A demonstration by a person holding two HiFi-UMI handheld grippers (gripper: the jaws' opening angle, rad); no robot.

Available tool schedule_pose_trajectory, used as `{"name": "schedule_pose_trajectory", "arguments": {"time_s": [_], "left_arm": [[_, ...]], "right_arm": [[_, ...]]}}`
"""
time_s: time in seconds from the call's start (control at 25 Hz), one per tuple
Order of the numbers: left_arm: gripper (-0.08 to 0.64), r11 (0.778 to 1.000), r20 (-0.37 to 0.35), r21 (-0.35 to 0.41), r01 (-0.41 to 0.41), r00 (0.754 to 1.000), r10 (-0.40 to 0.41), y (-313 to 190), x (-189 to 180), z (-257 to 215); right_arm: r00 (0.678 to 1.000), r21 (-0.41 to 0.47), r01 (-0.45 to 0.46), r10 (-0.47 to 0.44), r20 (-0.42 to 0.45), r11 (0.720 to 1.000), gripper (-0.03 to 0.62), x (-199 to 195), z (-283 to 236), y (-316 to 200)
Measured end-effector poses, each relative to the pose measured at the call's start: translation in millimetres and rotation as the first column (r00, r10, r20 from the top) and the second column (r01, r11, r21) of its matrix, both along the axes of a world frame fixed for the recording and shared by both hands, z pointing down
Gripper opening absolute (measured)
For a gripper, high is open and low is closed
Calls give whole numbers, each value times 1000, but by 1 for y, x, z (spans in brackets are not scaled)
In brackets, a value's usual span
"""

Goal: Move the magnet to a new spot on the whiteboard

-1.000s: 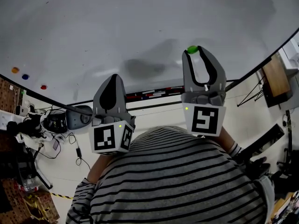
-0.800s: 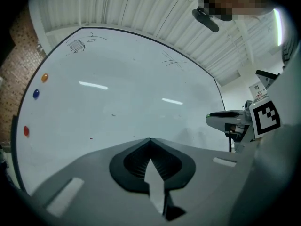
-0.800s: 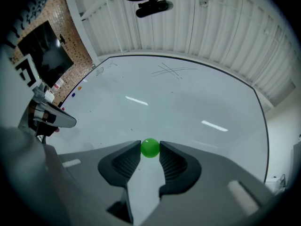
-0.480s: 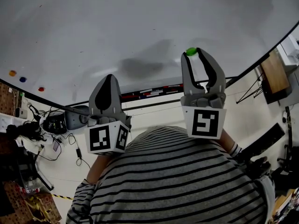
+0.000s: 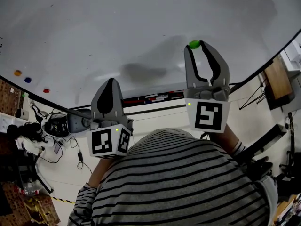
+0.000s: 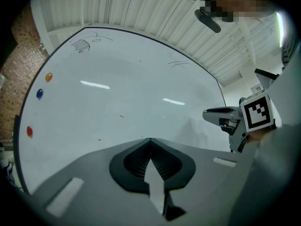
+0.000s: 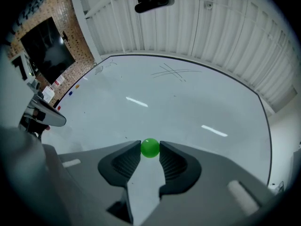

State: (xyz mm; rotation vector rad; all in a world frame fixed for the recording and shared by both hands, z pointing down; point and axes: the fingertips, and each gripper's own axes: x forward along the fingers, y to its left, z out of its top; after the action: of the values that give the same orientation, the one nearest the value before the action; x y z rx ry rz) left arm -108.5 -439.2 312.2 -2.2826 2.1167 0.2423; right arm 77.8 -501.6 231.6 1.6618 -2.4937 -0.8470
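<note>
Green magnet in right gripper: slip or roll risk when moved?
The green magnet looks round and glossy, pinched only at the tips of the right gripper, so it could squirt out. Small, so probably light and stiff. On the smooth whiteboard it would likely slide easily.

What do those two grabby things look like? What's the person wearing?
The left hand-held gripper and right hand-held gripper are grey plastic, each with two curved jaws lined with black ribbed pads. Each carries a white cube with black square markers and a tiny green light. The person wears a striped long-sleeved shirt.
</note>
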Motion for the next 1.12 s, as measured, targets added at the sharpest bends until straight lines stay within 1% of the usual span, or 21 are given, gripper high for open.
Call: {"name": "schedule_pose_trajectory", "arguments": {"time_s": [0.16, 0.36, 0.6, 0.72, 0.84, 1.0, 1.12], "left_arm": [[15, 1000, -15, -8, 19, 1000, -19, -1, -16, 2], [15, 999, -26, -8, 38, 999, -39, -3, -34, 3], [15, 999, -26, -11, 40, 999, -40, -8, -45, 4], [15, 1000, -26, -13, 26, 999, -26, -8, -38, 4], [15, 1000, -22, -9, 16, 1000, -16, -4, -28, 4], [15, 999, -37, -50, 18, 999, -19, 11, -9, 9], [15, 1000, -21, -18, 8, 1000, -9, 24, 16, 5]], "right_arm": [[1000, 14, -12, 12, -12, 1000, 124, -12, -7, -15], [1000, 10, -21, 21, -19, 1000, 124, -25, -7, -29], [999, 23, -32, 32, -4, 999, 124, -31, -8, -33], [1000, 27, -23, 24, -10, 999, 117, -29, -10, -30], [999, 39, -1, -1, 42, 999, 132, -23, -14, -17], [997, 28, 32, -34, 73, 999, 132, -7, -10, 11], [996, 8, 42, -42, 82, 999, 132, 18, -1, 32]]}}
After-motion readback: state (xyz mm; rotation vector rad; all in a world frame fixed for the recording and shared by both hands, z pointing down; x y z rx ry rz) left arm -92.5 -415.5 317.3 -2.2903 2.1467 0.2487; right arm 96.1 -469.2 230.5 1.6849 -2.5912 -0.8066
